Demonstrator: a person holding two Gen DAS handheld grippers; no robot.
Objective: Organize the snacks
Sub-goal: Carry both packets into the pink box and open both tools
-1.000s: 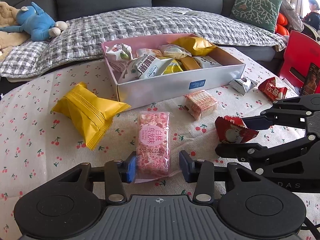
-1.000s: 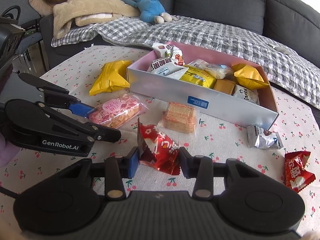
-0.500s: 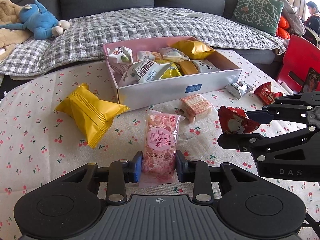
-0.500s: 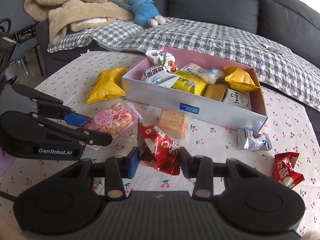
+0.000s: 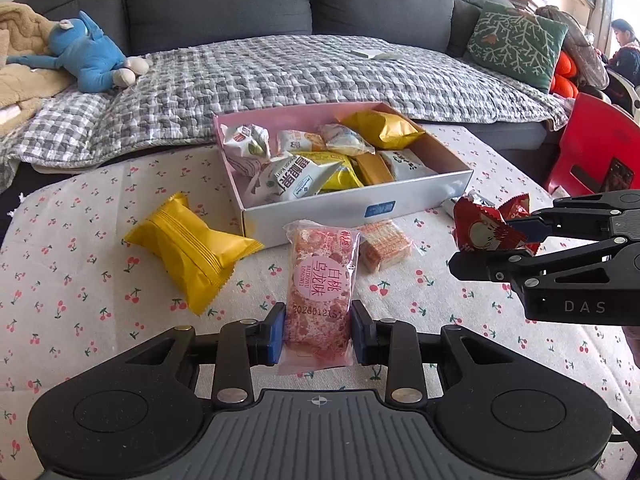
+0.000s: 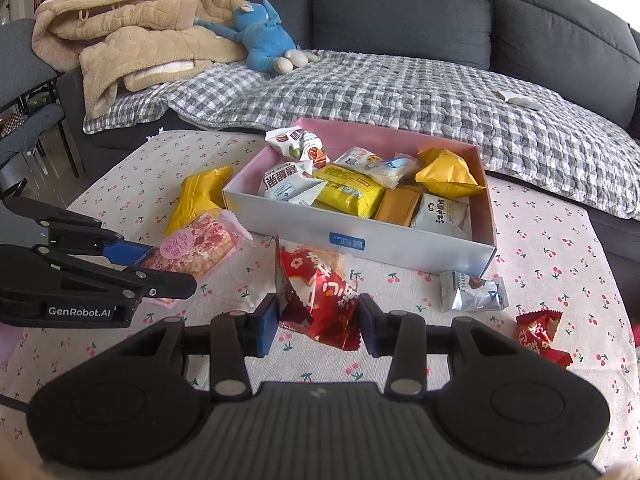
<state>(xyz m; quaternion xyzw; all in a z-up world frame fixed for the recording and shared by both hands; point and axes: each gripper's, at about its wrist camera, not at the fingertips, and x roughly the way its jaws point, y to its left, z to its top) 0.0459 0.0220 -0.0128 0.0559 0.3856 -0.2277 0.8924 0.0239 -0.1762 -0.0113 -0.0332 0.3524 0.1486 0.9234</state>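
Cherry-print tablecloth (image 5: 72, 280) before a grey sofa (image 5: 216, 4) held the open box (image 6: 400, 248), already crowded with snacks. Left gripper (image 5: 318, 330) pinched the near end of the pink bar (image 5: 320, 280); right gripper (image 6: 318, 326) gripped the red packet (image 6: 320, 292), both off the cloth, near side of the box. Best move, judged: carry each over the near wall, release low into gaps, one at a time so grippers didn't collide. Yellow packet (image 5: 188, 248) and wafer pack (image 5: 384, 242) waited outside.

Dark grey sofa (image 6: 400, 12) beyond the fingers, seat draped with grey checked quilt (image 5: 280, 76). Beige blanket (image 6: 132, 40) piled far left, green leaf-pattern cushion (image 5: 516, 44) far right (red chair (image 5: 592, 152) beside it). Daylight at far right.
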